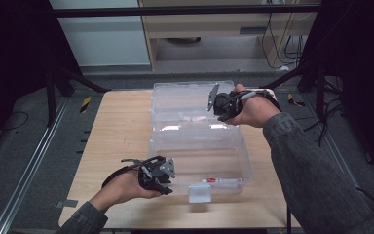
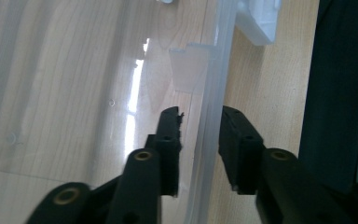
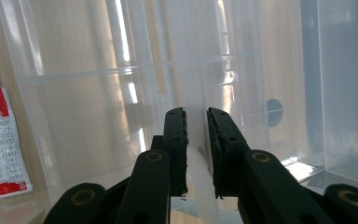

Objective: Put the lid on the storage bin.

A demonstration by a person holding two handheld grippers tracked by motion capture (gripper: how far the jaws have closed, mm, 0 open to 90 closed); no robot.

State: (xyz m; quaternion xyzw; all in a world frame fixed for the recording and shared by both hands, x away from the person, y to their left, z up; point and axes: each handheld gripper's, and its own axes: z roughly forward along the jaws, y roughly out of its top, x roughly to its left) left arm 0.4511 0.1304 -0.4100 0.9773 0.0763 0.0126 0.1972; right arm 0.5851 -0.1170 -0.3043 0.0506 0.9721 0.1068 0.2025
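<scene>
A clear plastic storage box (image 1: pixel 199 151) stands on the wooden table (image 1: pixel 121 126), its lid (image 1: pixel 185 97) swung open at the back. A red-and-white tube (image 1: pixel 219 180) (image 3: pixel 0 140) lies inside near the front wall. My left gripper (image 1: pixel 165 187) (image 2: pixel 200 121) straddles the front wall near the left corner, one jaw inside and one outside, with the pads (image 2: pixel 240 140) against the rim. My right gripper (image 1: pixel 210 108) (image 3: pixel 196 116) is shut on the thin clear edge of the lid.
A white latch (image 1: pixel 199 193) (image 2: pixel 258 23) sticks out at the middle of the box's front. Metal rails (image 1: pixel 29 165) run along the floor to the left, black frame legs stand at both sides, and cables hang at the back right.
</scene>
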